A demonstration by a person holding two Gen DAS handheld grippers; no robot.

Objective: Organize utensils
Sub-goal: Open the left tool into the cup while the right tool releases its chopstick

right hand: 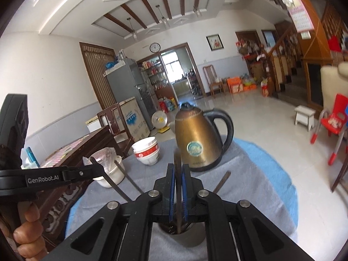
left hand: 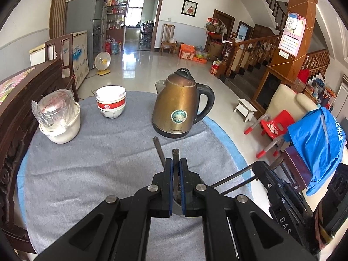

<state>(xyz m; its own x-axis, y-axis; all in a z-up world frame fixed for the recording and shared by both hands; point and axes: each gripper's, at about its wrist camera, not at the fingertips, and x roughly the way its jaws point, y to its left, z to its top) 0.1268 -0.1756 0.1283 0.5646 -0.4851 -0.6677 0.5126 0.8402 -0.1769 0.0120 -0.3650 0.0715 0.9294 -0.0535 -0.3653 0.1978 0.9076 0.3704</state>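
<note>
My left gripper (left hand: 176, 163) is shut on a dark chopstick (left hand: 175, 153) that stands upright over a grey holder cup (left hand: 177, 206). A second dark chopstick (left hand: 158, 150) leans out of the cup to the left. My right gripper (right hand: 178, 169) is shut on another dark chopstick (right hand: 178, 163), whose lower end is inside the grey cup (right hand: 184, 238). More chopsticks (right hand: 221, 181) lean out of that cup. In the right wrist view the left gripper (right hand: 95, 168) comes in from the left, a hand (right hand: 28, 235) on its handle. The right gripper (left hand: 261, 171) shows at the right of the left wrist view.
On the grey cloth (left hand: 97, 163) over the round table stand a brass kettle (left hand: 180, 106), stacked white-and-red bowls (left hand: 111, 104) and a white pot with a plastic-wrapped jar (left hand: 58, 119). A dark wooden cabinet (left hand: 13, 130) lies left, a chair with a blue bag (left hand: 315, 143) right.
</note>
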